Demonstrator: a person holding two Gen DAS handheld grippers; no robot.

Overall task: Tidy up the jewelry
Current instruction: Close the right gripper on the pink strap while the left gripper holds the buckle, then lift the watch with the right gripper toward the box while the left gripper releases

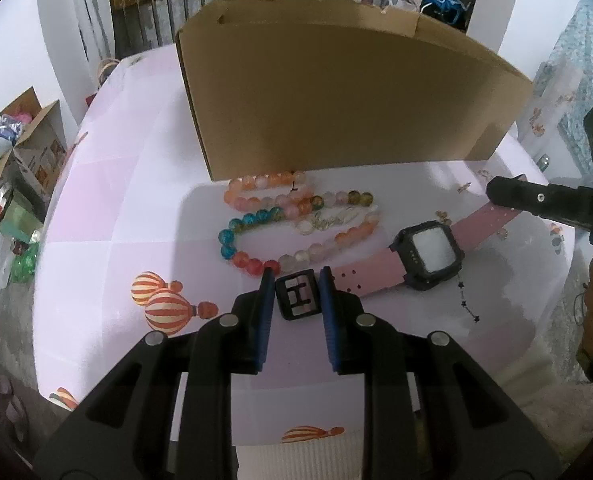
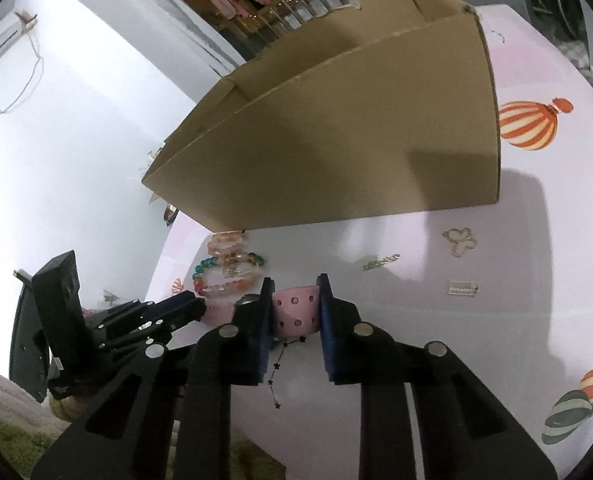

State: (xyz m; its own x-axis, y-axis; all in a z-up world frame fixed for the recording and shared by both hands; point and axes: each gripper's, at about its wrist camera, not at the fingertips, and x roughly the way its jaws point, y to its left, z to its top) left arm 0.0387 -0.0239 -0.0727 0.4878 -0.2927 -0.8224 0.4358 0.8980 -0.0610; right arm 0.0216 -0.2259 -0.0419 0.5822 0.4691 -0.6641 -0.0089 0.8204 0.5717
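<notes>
Watch point(image 1: 432, 254) hangs between both grippers, left gripper point(image 1: 297, 280) clamping its buckle point(image 1: 298, 295), right gripper point(image 2: 295, 292) pinching the strap point(image 2: 295, 310); lift both ends evenly toward the box point(image 1: 336, 92).

One cardboard box point(image 1: 336, 96) stands on the table. One pink watch point(image 1: 424, 258) lies in front of it. Beside the watch lies a heap of bead bracelets point(image 1: 288, 220); how many strands it holds cannot be told. One thin star chain point(image 2: 282, 364) lies there too. Three small metal charms show: a butterfly point(image 2: 460, 242), a short chain piece point(image 2: 380, 262) and a comb-shaped piece point(image 2: 462, 289).
</notes>
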